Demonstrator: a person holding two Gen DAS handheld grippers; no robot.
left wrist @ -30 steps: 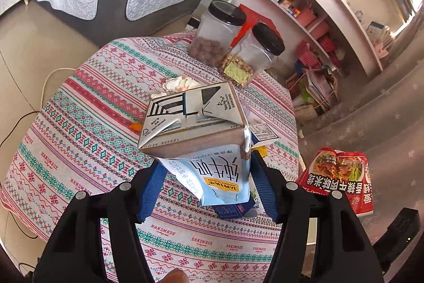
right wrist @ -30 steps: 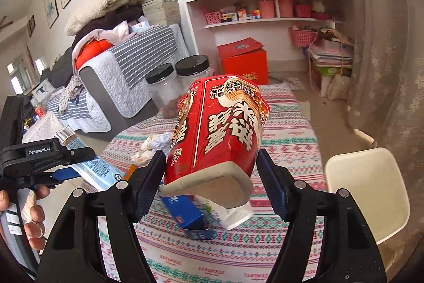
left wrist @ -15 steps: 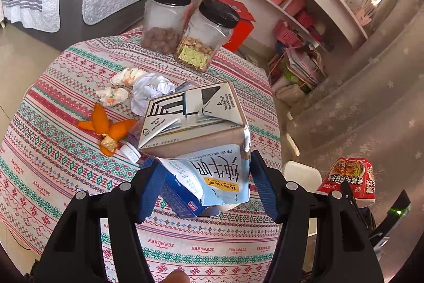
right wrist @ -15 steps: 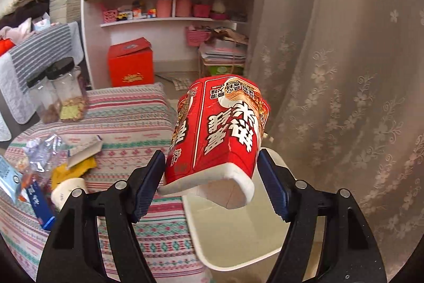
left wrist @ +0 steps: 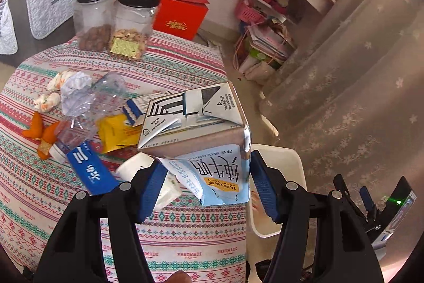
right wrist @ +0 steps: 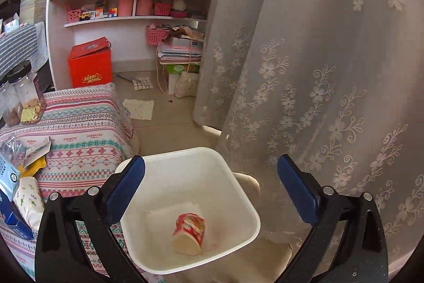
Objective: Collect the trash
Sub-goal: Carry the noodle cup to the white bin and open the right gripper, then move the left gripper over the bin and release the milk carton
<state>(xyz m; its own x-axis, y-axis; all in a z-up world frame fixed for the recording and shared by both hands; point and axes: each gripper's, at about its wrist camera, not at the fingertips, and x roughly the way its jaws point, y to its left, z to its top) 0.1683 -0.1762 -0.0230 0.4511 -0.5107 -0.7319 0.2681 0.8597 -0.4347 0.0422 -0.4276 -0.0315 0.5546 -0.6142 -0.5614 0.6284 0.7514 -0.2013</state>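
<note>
A crumpled blue-and-white milk carton (left wrist: 201,139) sits clamped between the left gripper (left wrist: 209,184) pads, tilted down over the table (left wrist: 172,253). The right gripper (right wrist: 212,184), jaws just sprung wide and empty, hangs above the white bin (right wrist: 246,203); only its view shows the red noodle cup (right wrist: 189,232) lying inside.

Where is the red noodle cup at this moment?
In the right wrist view, the red noodle cup lies on its side at the bottom of the white bin, beside the table and below the open right claw.
</note>
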